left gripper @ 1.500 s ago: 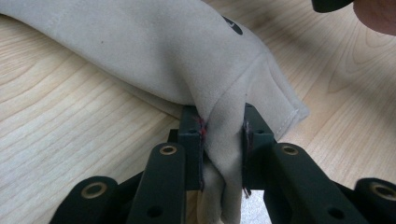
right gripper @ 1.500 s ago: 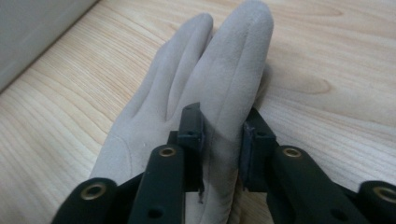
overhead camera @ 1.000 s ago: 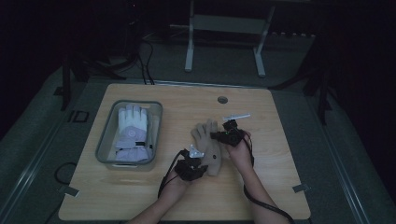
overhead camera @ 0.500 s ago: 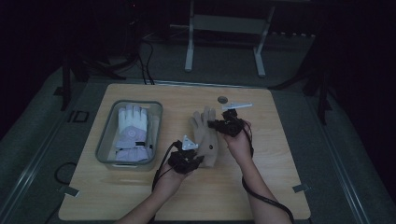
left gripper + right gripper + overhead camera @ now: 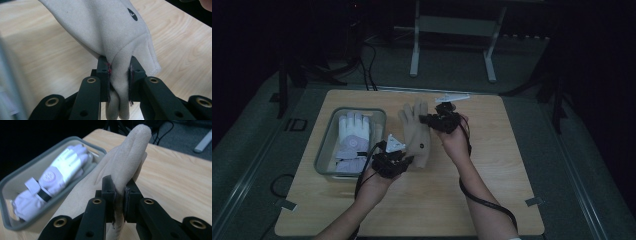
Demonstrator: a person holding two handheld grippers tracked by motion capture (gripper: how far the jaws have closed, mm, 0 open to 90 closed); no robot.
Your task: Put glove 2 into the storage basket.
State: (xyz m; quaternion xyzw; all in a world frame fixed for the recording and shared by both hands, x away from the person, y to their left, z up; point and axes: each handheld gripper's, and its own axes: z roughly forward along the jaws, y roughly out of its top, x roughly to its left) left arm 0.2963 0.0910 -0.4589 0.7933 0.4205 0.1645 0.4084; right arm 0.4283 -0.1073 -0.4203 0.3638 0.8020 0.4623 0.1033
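Your left gripper (image 5: 119, 75) clamps beige glove (image 5: 416, 134) at cuff; right gripper (image 5: 120, 192) pinches its fingertip; glove has moved from mid-worktop (image 5: 492, 200) toward bin (image 5: 324, 155) holding white gloves (image 5: 352, 137); judged near drop-in; both fingers clamped on fabric.

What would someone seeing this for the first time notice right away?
A beige glove lies stretched at mid-table between two hand-held grippers: the left gripper pinches its cuff, the right gripper clamps a finger. To the left, a grey bin holds a white glove.
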